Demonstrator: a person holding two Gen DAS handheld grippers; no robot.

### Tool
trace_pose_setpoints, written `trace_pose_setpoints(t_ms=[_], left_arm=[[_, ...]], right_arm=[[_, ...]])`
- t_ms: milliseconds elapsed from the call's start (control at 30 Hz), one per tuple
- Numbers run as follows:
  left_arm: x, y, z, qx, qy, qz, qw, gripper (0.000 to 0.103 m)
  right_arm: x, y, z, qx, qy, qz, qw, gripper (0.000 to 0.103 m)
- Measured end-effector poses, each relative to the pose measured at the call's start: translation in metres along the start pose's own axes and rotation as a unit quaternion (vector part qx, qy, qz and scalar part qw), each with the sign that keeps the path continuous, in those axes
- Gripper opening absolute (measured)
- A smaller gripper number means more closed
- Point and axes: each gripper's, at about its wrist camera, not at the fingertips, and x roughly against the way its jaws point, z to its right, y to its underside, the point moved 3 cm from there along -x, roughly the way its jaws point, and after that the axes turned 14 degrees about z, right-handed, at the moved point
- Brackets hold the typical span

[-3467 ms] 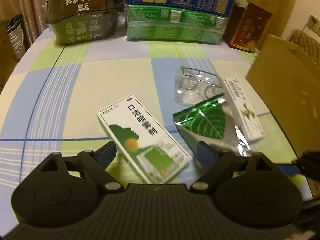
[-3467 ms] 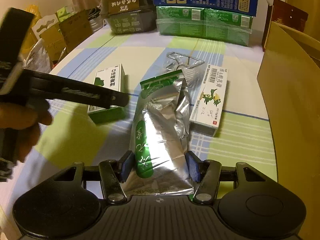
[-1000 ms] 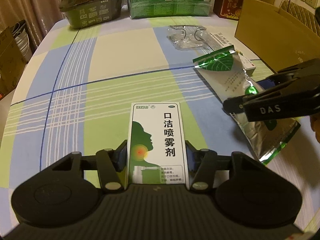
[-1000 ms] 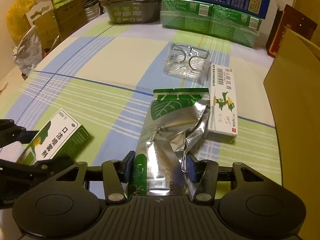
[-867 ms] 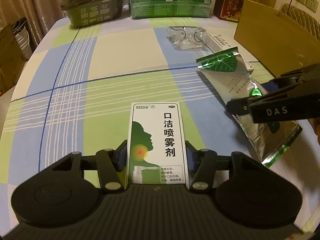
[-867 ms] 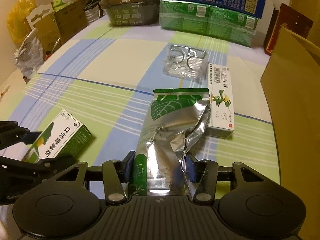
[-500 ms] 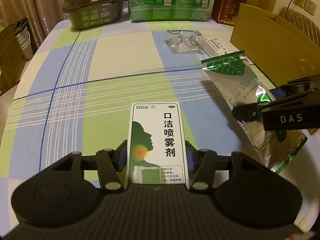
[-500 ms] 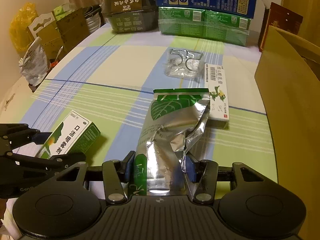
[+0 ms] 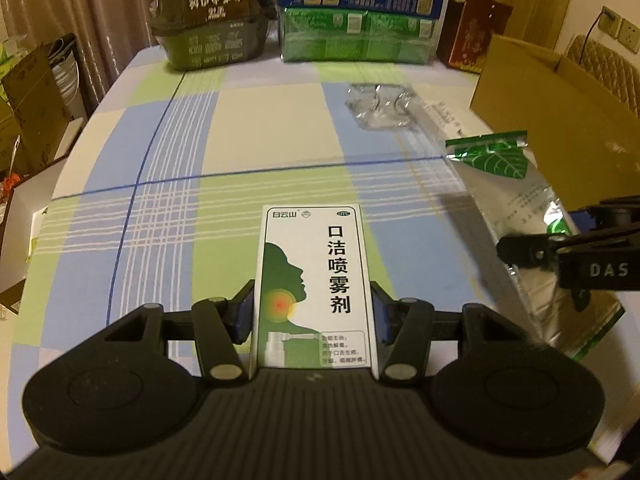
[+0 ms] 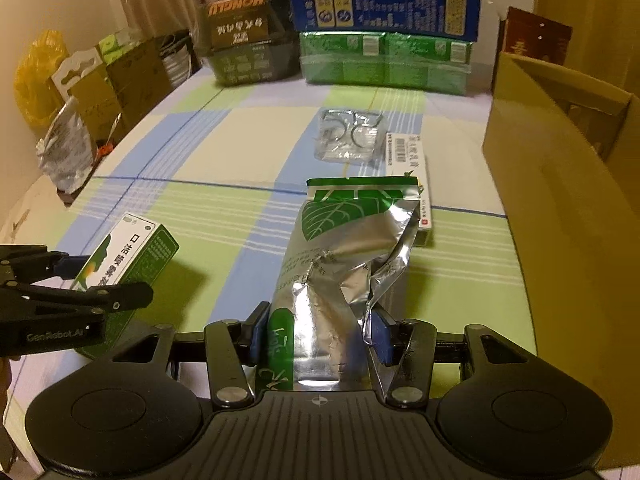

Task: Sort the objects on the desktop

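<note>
My left gripper (image 9: 312, 316) is shut on a white and green spray box (image 9: 314, 272) and holds it above the checked tablecloth (image 9: 168, 200). The box also shows in the right wrist view (image 10: 128, 256), with the left gripper (image 10: 102, 280) around it. My right gripper (image 10: 318, 330) is shut on a silver foil bag with a green leaf top (image 10: 344, 256), lifted off the table. The bag also shows at the right of the left wrist view (image 9: 516, 200), with the right gripper (image 9: 532, 254) on it.
A clear plastic blister pack (image 10: 348, 140) and a white medicine box (image 10: 412, 176) lie on the table beyond the bag. An open cardboard box (image 10: 560, 200) stands at the right. Stacked green and blue cartons (image 10: 384, 32) and a dark crate (image 10: 244, 52) line the far edge.
Both grippers have risen and drawn back a little with their loads. The foil bag hangs higher above the table. Both grips are unchanged.
</note>
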Motion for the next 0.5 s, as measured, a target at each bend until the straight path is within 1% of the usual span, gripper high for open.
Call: trace_pose_setpoints(t_ms=[167,500], left_arm=[[0.016,-0.007,0.012,0.004,-0.002,0.011,0.9999,0.051],[0.053,-0.025,0.044,0.008,0.006,0.032,0.9994,0.051]], right_arm=[[0.015,-0.001,-0.004,-0.001,0.0,0.007,1.0,0.048],[0.055,-0.01,-0.002,-0.008,0.01,0.027,1.0,0.048]])
